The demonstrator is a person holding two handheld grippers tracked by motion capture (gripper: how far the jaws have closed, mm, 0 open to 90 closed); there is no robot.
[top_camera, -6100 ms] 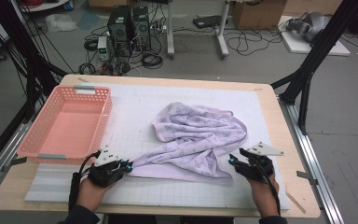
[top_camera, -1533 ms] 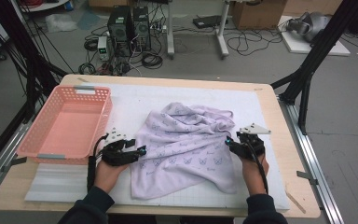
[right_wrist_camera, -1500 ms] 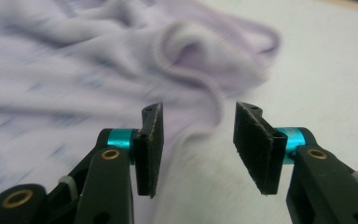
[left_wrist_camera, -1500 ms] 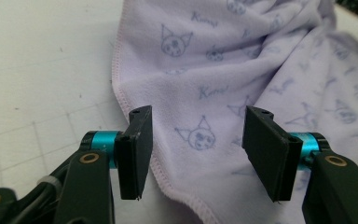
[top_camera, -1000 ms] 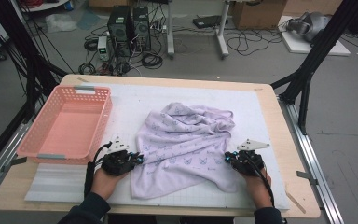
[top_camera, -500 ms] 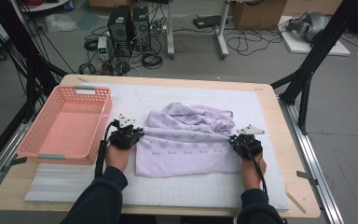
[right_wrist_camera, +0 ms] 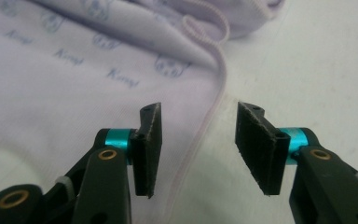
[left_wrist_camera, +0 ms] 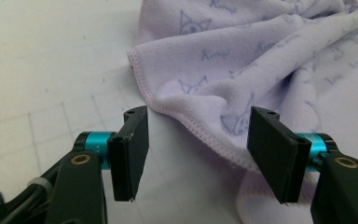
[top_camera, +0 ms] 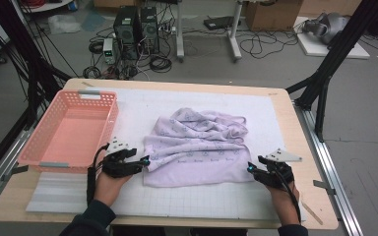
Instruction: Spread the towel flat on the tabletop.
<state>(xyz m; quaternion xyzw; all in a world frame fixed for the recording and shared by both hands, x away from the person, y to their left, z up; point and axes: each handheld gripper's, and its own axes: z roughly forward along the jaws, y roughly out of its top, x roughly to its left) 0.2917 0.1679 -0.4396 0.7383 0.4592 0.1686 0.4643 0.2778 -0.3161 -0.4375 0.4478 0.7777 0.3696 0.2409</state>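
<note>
Basically mid-mat: lilac towel (top_camera: 199,150), folded over, bunched toward 1 o'clock. Left gripper (top_camera: 140,162) at its 9 o'clock edge, right gripper (top_camera: 251,169) at 4 o'clock, both jaws just opened, hem between, nothing pinched. Pink basket (top_camera: 69,130) off at 9.

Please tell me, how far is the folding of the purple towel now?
Done: the towel lies in a rough first fold on the white mat, its far part bunched. In hand: the left gripper and right gripper have just been opening, with the towel's edges between the jaws but not pinched. Left: probably more folds, perhaps then the pink basket.
</note>
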